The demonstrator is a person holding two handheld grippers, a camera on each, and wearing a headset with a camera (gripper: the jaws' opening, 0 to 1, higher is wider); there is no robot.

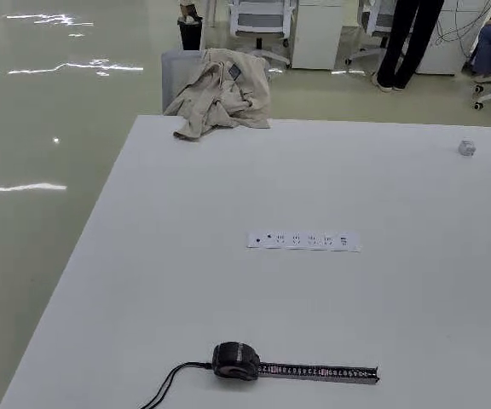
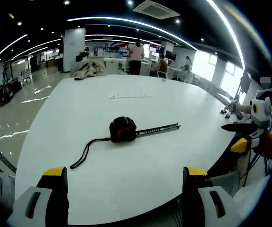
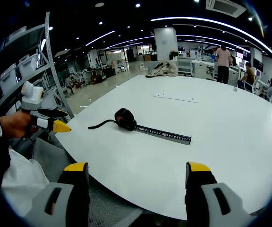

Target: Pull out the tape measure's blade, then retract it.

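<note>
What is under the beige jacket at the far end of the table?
The beige jacket lies partly on the far edge of the white table and partly over a grey chair back. Anything beneath its folds is covered and cannot be seen.

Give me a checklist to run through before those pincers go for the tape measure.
1. The left gripper open: ok.
2. The right gripper open: ok.
3. The tape measure free on the table, neither gripper touching it: ok.
4. The blade fully in: not ok, part lies out flat.
5. The strap clear of the blade: ok, it trails from the opposite side.
6. Blade locked or free: cannot tell.
</note>
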